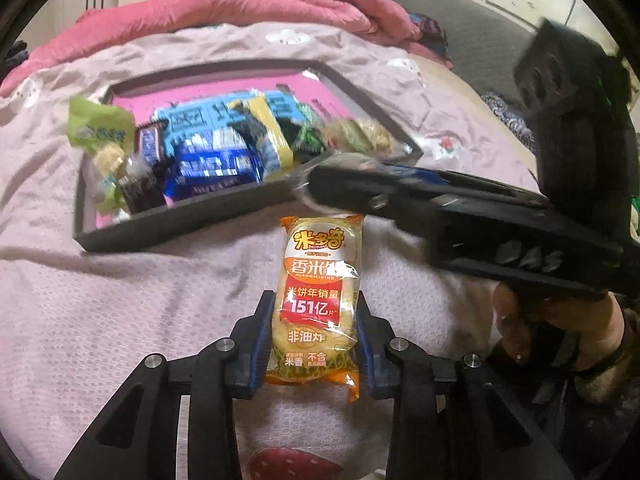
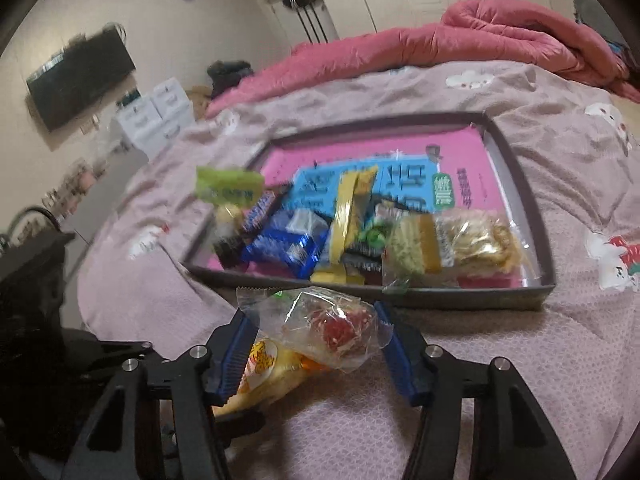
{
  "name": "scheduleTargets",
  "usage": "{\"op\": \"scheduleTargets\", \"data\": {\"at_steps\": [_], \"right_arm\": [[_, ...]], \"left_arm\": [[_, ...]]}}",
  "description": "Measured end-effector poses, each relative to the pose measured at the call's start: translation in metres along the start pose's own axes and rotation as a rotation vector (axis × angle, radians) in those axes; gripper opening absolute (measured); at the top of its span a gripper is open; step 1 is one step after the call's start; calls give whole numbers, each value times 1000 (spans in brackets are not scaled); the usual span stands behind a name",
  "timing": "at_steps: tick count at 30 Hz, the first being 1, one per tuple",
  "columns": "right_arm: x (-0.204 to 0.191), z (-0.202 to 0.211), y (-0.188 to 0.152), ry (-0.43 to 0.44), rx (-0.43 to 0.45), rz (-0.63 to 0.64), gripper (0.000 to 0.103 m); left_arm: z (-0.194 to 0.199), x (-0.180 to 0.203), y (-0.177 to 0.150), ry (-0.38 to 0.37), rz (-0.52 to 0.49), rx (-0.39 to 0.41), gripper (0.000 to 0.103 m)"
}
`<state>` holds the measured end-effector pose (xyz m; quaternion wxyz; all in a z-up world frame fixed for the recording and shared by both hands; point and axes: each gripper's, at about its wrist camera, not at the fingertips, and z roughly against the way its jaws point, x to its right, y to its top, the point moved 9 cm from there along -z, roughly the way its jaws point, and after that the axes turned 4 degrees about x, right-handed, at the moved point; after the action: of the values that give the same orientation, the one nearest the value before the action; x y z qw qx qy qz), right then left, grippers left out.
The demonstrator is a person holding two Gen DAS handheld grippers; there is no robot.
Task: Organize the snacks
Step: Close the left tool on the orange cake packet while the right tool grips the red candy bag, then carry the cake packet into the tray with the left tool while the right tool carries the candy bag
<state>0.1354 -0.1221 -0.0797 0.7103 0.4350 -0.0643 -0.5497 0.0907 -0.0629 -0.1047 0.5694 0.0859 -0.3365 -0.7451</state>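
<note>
My left gripper [image 1: 316, 332] is shut on an orange and yellow rice cracker packet [image 1: 316, 280], which stands upright between the blue pads above the bedspread. The same packet [image 2: 272, 368] shows low in the right wrist view. My right gripper [image 2: 310, 308] is shut on a clear-wrapped snack with a red middle [image 2: 340, 328], the wrapper's ends against both pads. From the left wrist view the right gripper [image 1: 316, 188] reaches in from the right, just over the cracker packet's top. Behind both lies a dark-rimmed tray [image 1: 180, 224] [image 2: 440, 298] with a pink floor, holding several snack packets.
A mauve patterned bedspread [image 2: 540, 360] covers the bed under everything. A rolled pink quilt [image 1: 280, 4] [image 2: 500, 28] lies behind the tray. A person's hand [image 1: 516, 320] holds the right gripper. White drawers [image 2: 156, 116] and a wall screen [image 2: 80, 76] stand at the left.
</note>
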Motion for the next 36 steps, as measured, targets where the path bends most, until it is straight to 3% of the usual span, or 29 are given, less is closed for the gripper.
{"op": "scheduleTargets", "data": {"at_steps": [6,12,21,36], "right_arm": [[4,28,30,1,142,-21,59],[20,38,47,-34,203,-55,59],[37,43,63,-76,256,-79,59],[80,36,68,-188,270,-174,59]], "left_arm": [[18,-7,16,26,11,71,37],[34,-28,41,94,22,162,37],[36,-64,72,179,78,236,37],[7,-77,88,217,89,241,37]]}}
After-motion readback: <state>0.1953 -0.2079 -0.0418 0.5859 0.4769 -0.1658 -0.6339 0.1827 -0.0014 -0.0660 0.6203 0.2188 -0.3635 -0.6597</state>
